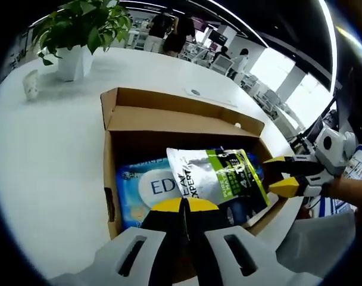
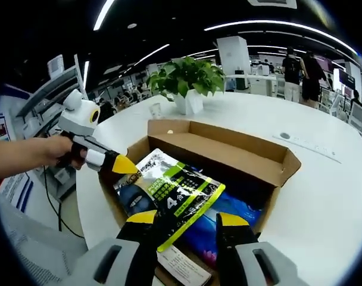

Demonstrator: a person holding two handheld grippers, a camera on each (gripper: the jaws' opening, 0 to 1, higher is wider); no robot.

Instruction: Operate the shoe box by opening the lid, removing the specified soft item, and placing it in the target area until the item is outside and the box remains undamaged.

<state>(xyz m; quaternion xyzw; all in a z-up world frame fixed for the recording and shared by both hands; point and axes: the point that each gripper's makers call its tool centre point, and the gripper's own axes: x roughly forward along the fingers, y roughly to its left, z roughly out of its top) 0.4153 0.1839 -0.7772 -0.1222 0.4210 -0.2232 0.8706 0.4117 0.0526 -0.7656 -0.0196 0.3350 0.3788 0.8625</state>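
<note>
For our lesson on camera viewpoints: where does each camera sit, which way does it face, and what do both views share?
Left gripper view: rides the left gripper, jaws shut, looking into the open shoe box; the right gripper and a forearm enter from the right.
Right gripper view: rides the right gripper, jaws open, facing the box from another side; a hand holds the left gripper.
Shared: box, silver-green pouch, potted plant, white table.

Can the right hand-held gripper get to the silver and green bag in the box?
Probably yes: the brown cardboard box is open, and the silver and green bag lies on top just ahead of the right hand-held gripper.
</note>
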